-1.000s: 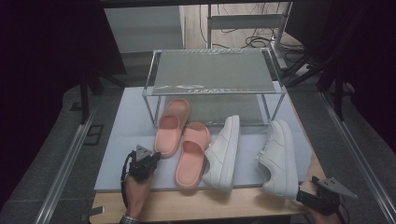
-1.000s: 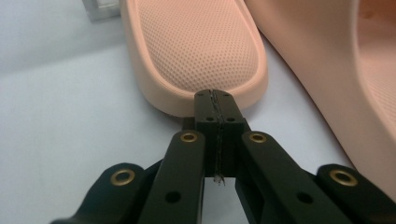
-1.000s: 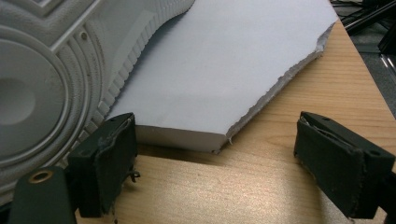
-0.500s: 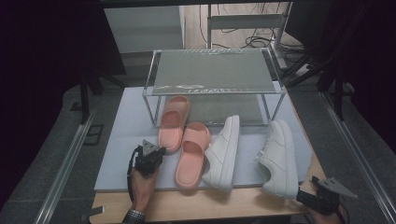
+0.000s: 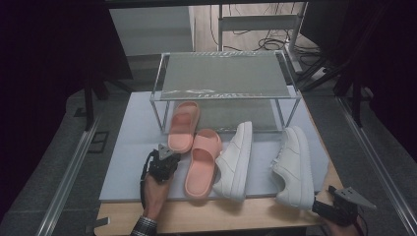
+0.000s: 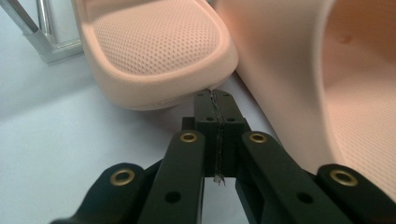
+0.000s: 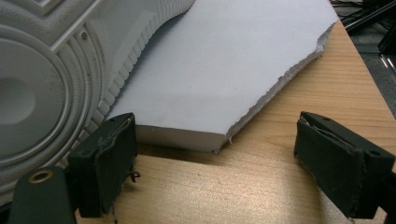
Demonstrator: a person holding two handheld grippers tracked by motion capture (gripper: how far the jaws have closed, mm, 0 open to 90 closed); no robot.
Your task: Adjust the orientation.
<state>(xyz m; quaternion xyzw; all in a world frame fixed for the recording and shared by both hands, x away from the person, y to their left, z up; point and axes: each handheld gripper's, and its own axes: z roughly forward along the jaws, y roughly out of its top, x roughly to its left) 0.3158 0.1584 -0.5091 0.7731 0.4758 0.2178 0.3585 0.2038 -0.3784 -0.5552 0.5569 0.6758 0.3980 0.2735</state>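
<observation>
Since the earlier frames, the left gripper point(image 5: 163, 160) has moved forward over the pale mat, away from the near edge and toward the far pink slide point(image 5: 183, 124). Its jaws are now pressed together with nothing between them, and in the left gripper view their tips point(image 6: 215, 100) sit just at the heel edge of this slide point(image 6: 159, 44), touching it or almost touching; I cannot tell which. The person's left hand point(image 5: 153, 194) holds the gripper from behind, with a checked sleeve cuff point(image 5: 142, 227) at the bottom edge.

Just to the right of the jaws lies the near pink slide point(image 5: 202, 162), and its side wall point(image 6: 299, 93) is close beside them. The two slides touch each other, the far one reaching under the metal shoe rack point(image 5: 223, 78); one rack leg point(image 6: 35, 35) stands to the left of the slide's heel.

The right gripper point(image 5: 339, 206) has stayed at the near right corner of the wooden table point(image 5: 246, 216). Its jaws stand wide apart and hold nothing point(image 7: 215, 172). They rest over bare wood, in front of the torn corner of the white mat point(image 7: 224, 79). The grooved sole of the right white sneaker point(image 7: 42, 84) is close to the left jaw in that view.

From above, this sneaker point(image 5: 294, 164) lies near the right edge of the mat, and the left white sneaker point(image 5: 235, 160) lies between it and the near slide, tilted on its side.
</observation>
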